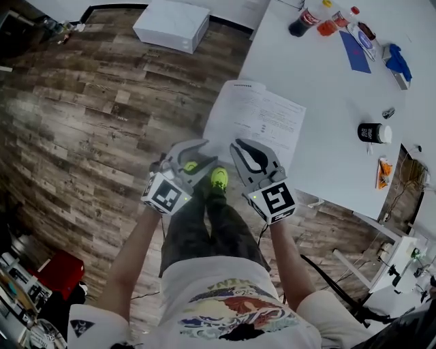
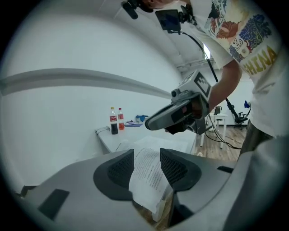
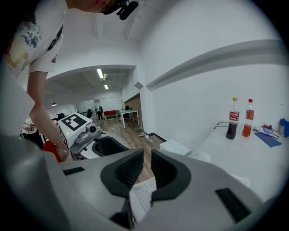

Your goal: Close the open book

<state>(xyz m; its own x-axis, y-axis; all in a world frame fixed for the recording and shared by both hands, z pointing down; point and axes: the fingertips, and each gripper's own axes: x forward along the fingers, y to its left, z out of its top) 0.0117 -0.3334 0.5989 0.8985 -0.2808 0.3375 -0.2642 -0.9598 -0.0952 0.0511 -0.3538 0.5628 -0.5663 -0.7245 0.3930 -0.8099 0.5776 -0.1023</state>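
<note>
The open book [image 1: 255, 119] lies flat with white printed pages at the near left corner of the white table [image 1: 340, 95]. My left gripper [image 1: 208, 151] hovers just off the book's near edge, jaws open, and a page [image 2: 149, 173] shows in the gap without touching the pads. My right gripper [image 1: 235, 144] hangs beside it over the same edge, its tips drawn together to a thin slit with nothing held. In the right gripper view a bit of the page [image 3: 142, 200] shows below the right gripper [image 3: 147, 155]. The left gripper view shows the right gripper [image 2: 176, 117] from the side, above the book.
On the table's far side stand a cola bottle [image 1: 305, 19] and an orange-drink bottle [image 1: 335, 20], with a blue cloth [image 1: 396, 61] and a black cup [image 1: 373, 133] nearby. A white box [image 1: 172, 24] lies on the wood floor. Green shoes [image 1: 218, 178] stand at the table corner.
</note>
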